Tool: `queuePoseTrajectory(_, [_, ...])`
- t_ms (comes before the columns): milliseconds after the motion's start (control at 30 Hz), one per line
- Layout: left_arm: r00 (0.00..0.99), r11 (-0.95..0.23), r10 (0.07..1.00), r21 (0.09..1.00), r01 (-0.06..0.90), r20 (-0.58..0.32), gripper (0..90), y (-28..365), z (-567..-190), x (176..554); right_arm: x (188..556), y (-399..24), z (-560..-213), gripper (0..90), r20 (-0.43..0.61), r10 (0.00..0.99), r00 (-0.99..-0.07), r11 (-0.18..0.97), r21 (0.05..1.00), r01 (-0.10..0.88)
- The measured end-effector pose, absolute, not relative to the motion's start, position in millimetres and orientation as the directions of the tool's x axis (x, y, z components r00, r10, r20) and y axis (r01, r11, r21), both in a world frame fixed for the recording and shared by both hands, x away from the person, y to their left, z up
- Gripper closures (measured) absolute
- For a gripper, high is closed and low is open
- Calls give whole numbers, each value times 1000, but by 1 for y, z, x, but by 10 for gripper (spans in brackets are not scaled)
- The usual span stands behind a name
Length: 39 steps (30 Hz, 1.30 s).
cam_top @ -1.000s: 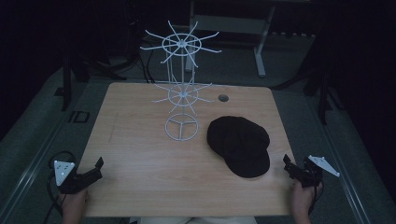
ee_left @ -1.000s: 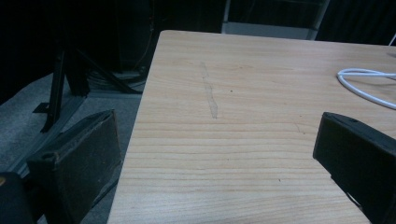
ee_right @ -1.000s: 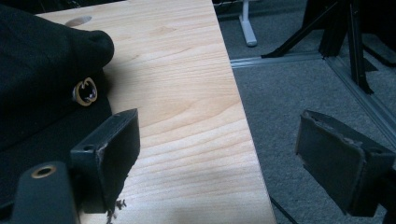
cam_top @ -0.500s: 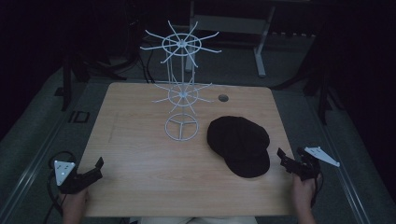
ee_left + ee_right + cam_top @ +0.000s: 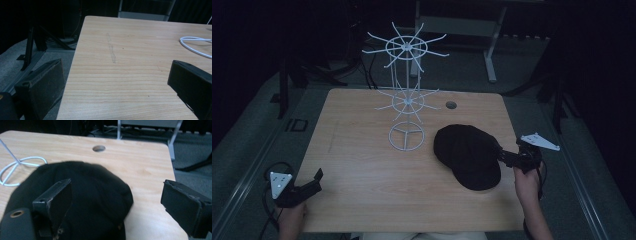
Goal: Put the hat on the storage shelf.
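Between the spread fingers of the right gripper [image 5: 115, 202] lies the rim of a black fabric cap [image 5: 469, 155], one finger [image 5: 58, 195] over its crown and the other off its edge above the pale wooden worktop [image 5: 362, 165]. Beyond the cap stands a white wire rack with two spoked tiers [image 5: 406, 100]. The left gripper [image 5: 117, 85] sits at the worktop's near left corner, fingers wide apart on nothing.

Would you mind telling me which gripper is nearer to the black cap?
Right. The right gripper is at the black cap's right edge, jaws open; the left gripper sits at the table's near-left corner.
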<state>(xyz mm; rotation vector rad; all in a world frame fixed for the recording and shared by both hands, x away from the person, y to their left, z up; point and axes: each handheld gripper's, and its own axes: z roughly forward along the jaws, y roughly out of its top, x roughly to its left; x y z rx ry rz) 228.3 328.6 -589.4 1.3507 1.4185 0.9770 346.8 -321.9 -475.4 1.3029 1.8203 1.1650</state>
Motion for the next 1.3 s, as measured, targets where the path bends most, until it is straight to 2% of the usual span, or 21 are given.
queuePoseTrajectory(200, [24, 83, 995, 960, 268, -92, 14, 329, -589, 228, 357, -306, -463, 106, -10, 935, -355, 157, 908, 388])
queuePoseTrajectory(233, [24, 82, 995, 960, 268, -92, 14, 329, -589, 228, 363, -301, -459, 126, 39, 914, -404, 146, 897, 417])
queuePoseTrajectory(367, [25, 81, 996, 960, 267, -91, 15, 329, -589, 228, 369, -288, -455, 135, 6, 910, -414, 186, 888, 421])
queuePoseTrajectory(467, [26, 82, 995, 960, 268, -92, 15, 329, -589, 228, 376, -277, -454, 118, 31, 882, -470, 198, 881, 430])
queuePoseTrajectory(600, [26, 82, 995, 961, 264, -92, 15, 328, -589, 228, 385, -260, -453, 145, 12, 864, -502, 234, 875, 424])
queuePoseTrajectory(733, [28, 80, 995, 961, 265, -91, 15, 329, -589, 228, 400, -241, -454, 200, 27, 839, -544, 270, 847, 458])
queuePoseTrajectory(1067, [28, 81, 995, 962, 262, -91, 15, 329, -589, 228, 426, -221, -469, 228, 15, 840, -543, 323, 789, 523])
queuePoseTrajectory(1100, [28, 80, 995, 962, 262, -91, 14, 329, -589, 228, 431, -220, -474, 273, 21, 837, -547, 335, 771, 542])
queuePoseTrajectory(1267, [29, 82, 995, 961, 263, -93, 14, 329, -589, 228, 440, -218, -489, 274, 13, 848, -530, 360, 719, 594])
queuePoseTrajectory(1300, [30, 81, 995, 961, 263, -92, 14, 329, -589, 228, 442, -220, -496, 309, 22, 852, -524, 360, 701, 615])
